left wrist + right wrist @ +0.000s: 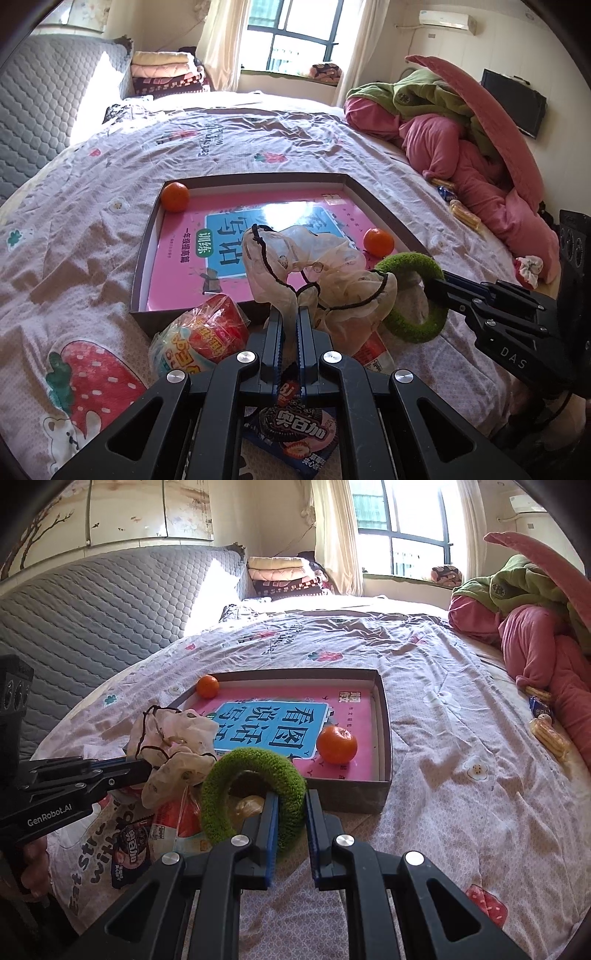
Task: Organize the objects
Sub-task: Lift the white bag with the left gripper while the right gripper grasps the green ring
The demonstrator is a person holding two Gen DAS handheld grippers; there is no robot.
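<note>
A shallow cardboard box (147,236) (384,738) lies on the bed with a pink book (192,266) (351,709) and two oranges (176,196) (378,242) (337,744) inside. My left gripper (290,314) (142,764) is shut on a beige scrunchie with black trim (314,258) (177,738), held above the box's near edge. My right gripper (291,801) (430,286) is shut on a fuzzy green ring (255,794) (413,295), held just in front of the box.
Snack packets lie under the grippers: a red-and-clear bag (199,336) and a blue cookie pack (295,432) (131,849). More snacks (546,731) lie by the pink and green bedding (461,140) at right. A grey headboard (92,602) stands at left.
</note>
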